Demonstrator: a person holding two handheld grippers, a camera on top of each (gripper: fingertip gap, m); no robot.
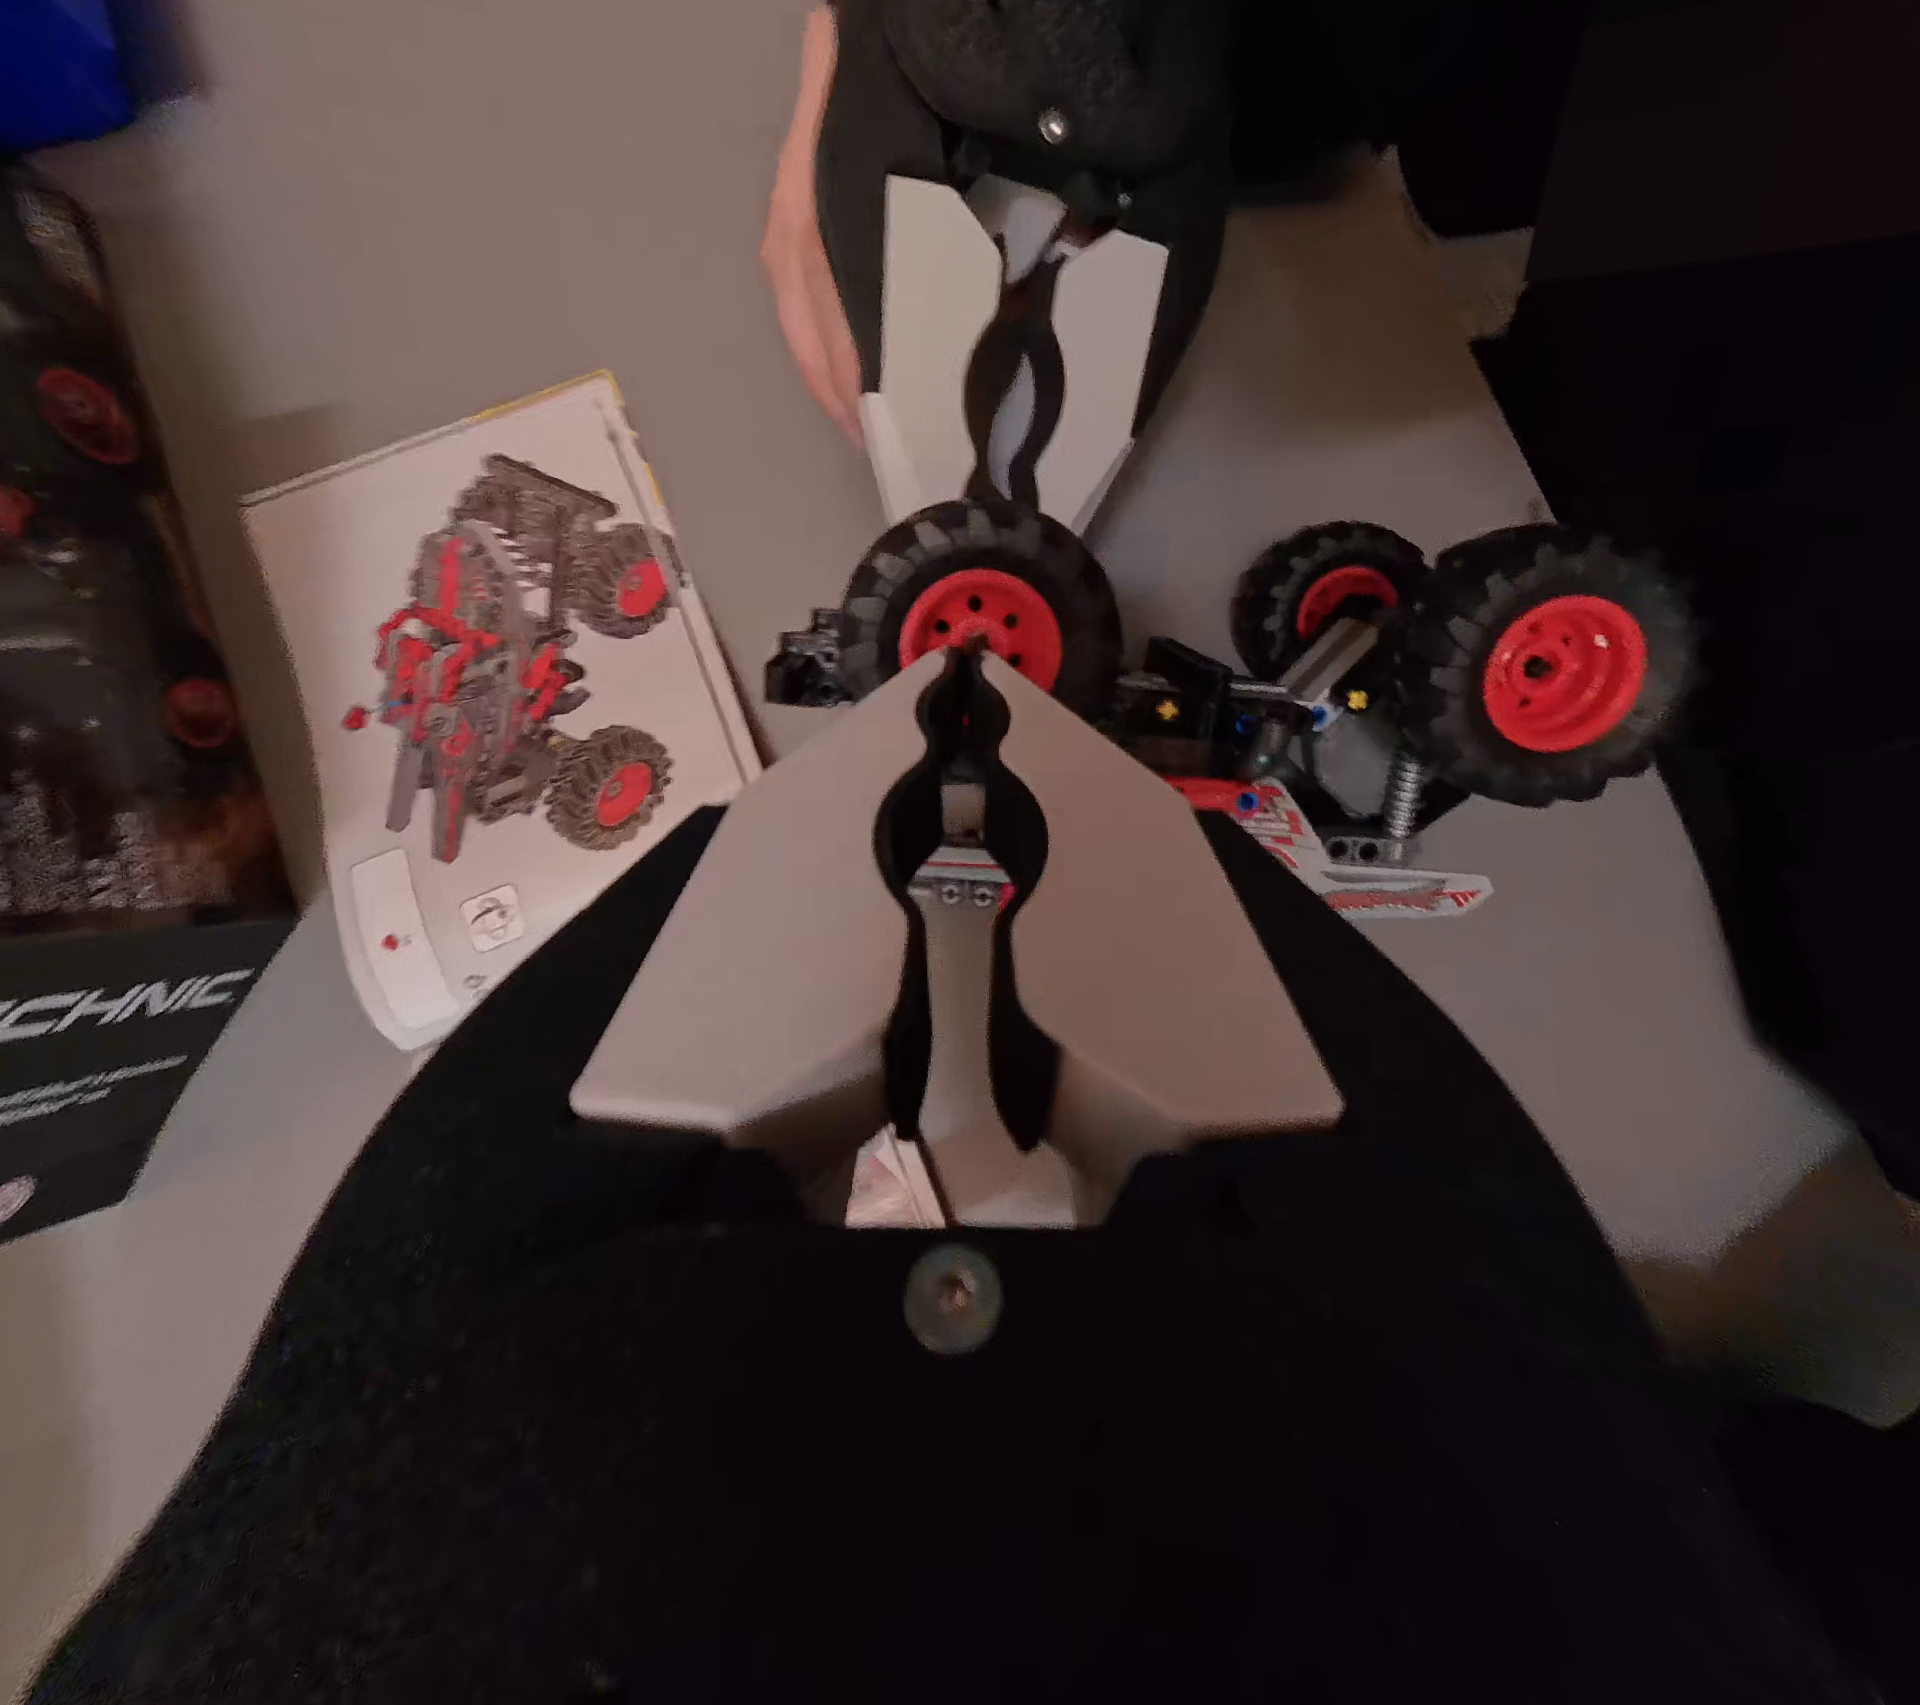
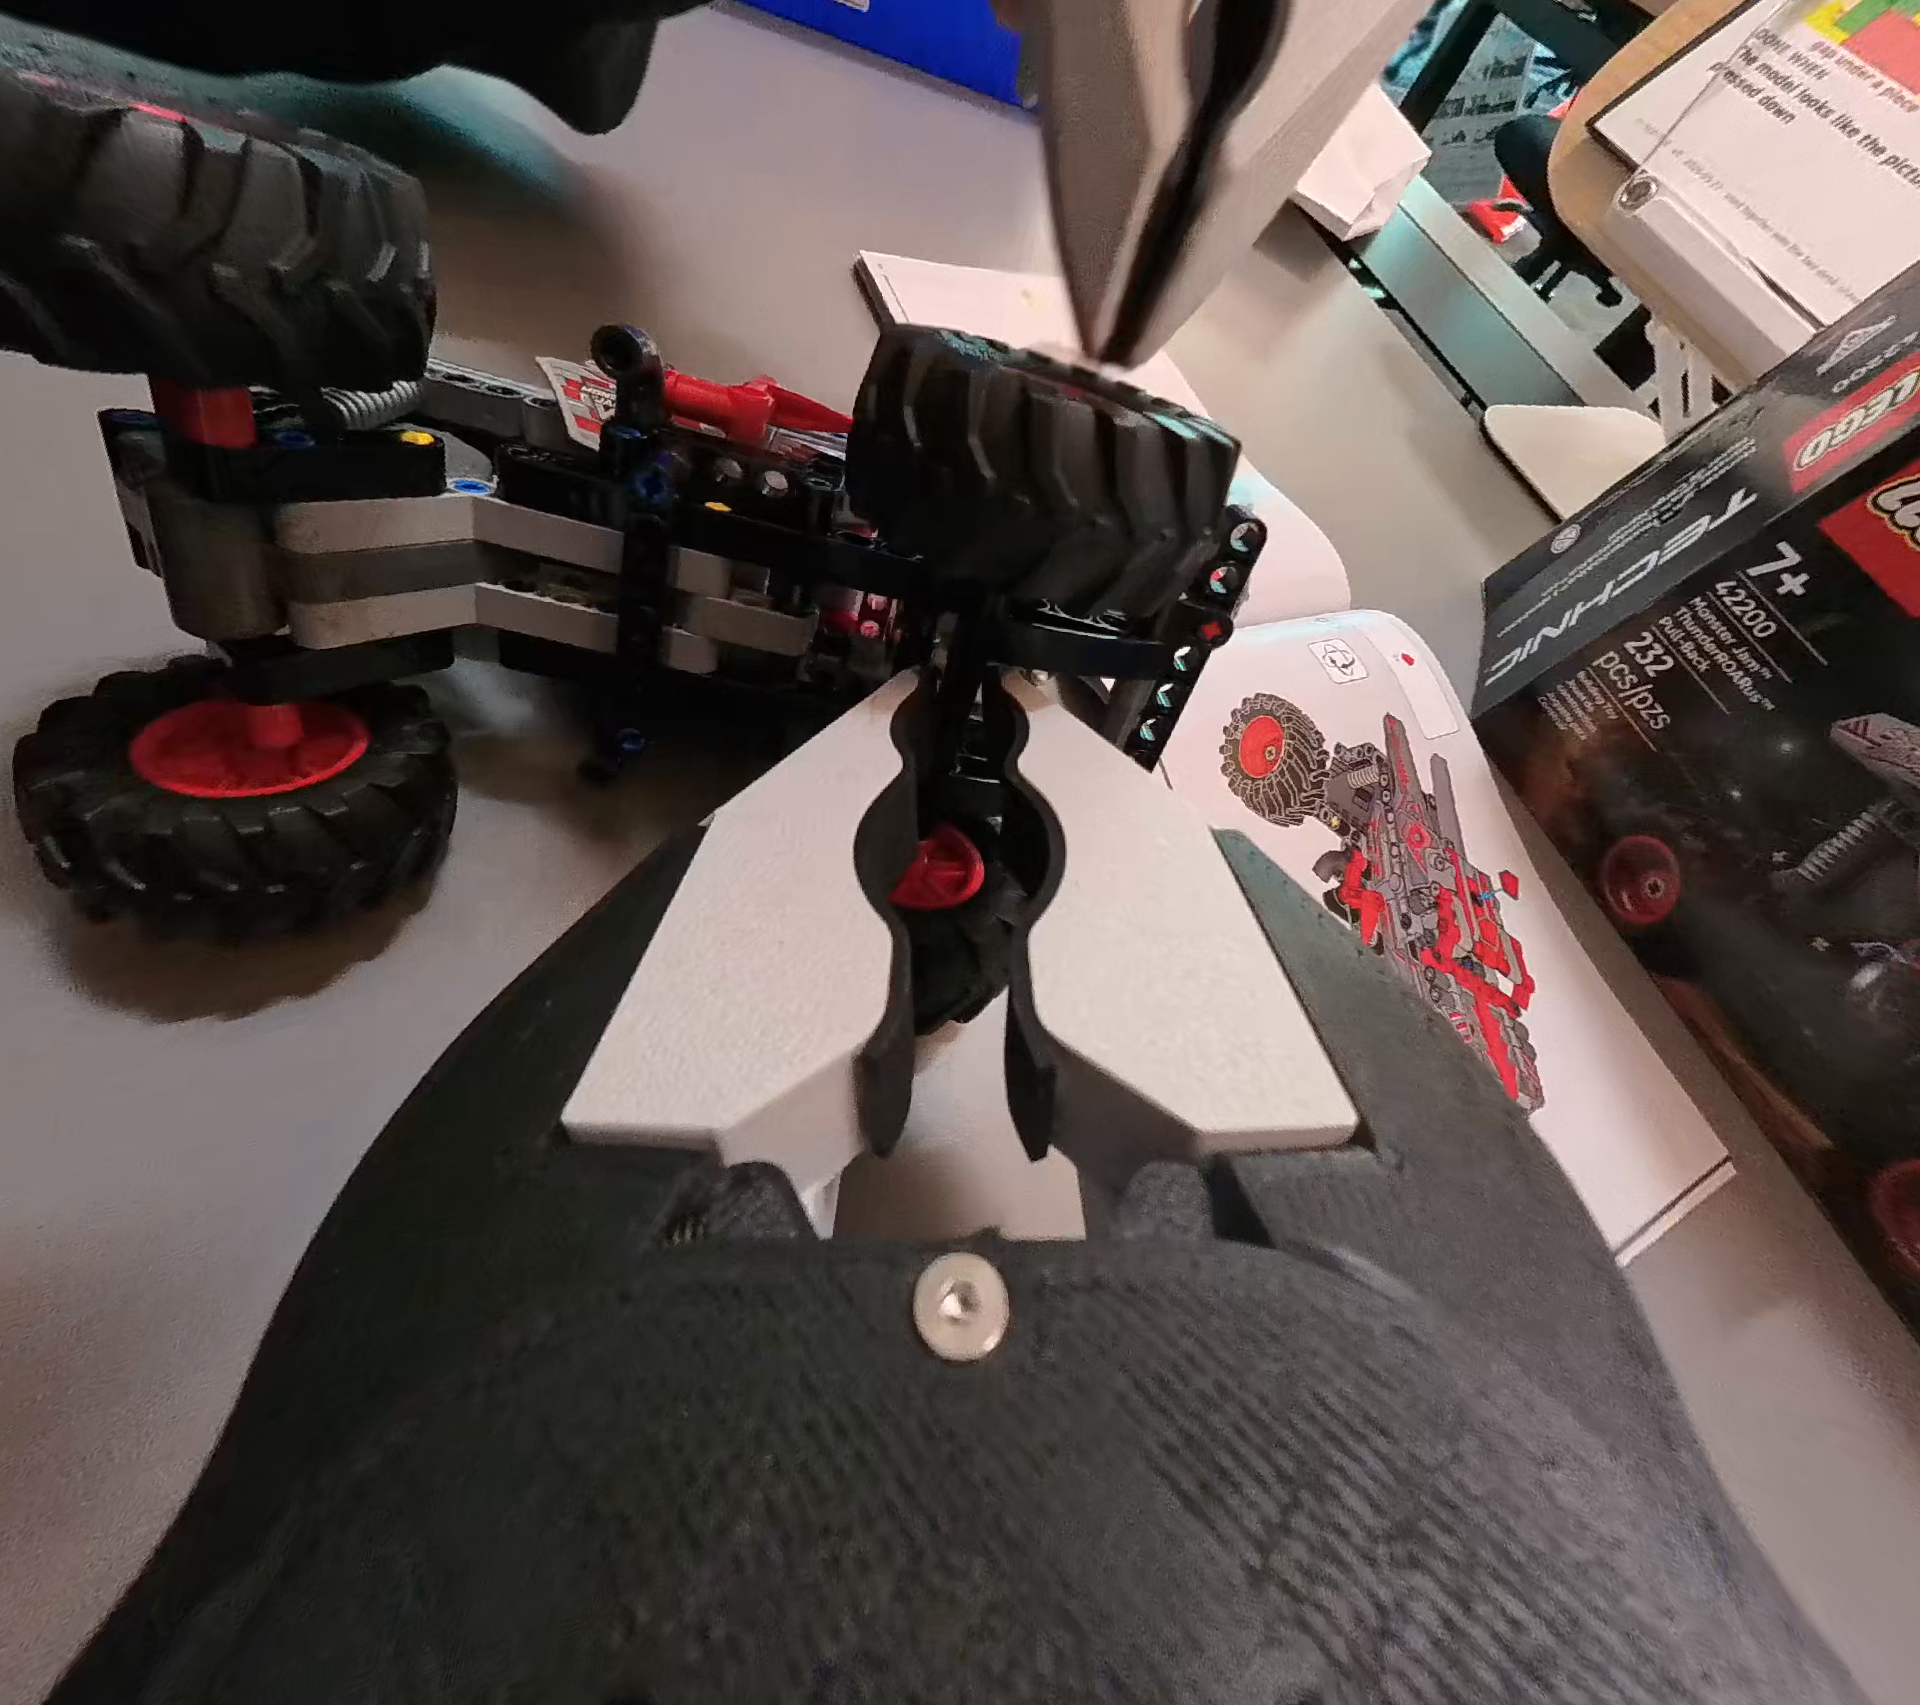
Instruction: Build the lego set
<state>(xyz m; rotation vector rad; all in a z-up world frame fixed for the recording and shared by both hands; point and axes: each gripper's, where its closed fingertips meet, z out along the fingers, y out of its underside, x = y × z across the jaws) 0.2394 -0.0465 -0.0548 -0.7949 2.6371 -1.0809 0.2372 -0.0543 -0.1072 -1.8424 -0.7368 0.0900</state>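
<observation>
Truck model [image 2: 582, 554] lies on its side on counter [image 2: 208, 1136], frame centre. Right gripper [image 2: 961, 679] fingers pinching its black axle frame, prob. to brace it. Left gripper [image 1: 961, 658] fingers pressed together, tips on the wheel [image 1: 982, 606] hub, likely seating it w/ pressure.

Two grippers meeting tip to tip

Left gripper [image 1: 966, 668] reaches up from bottom centre, jaws closed; right gripper [image 1: 1003, 492] descends from top centre, jaws pinched together.
</observation>
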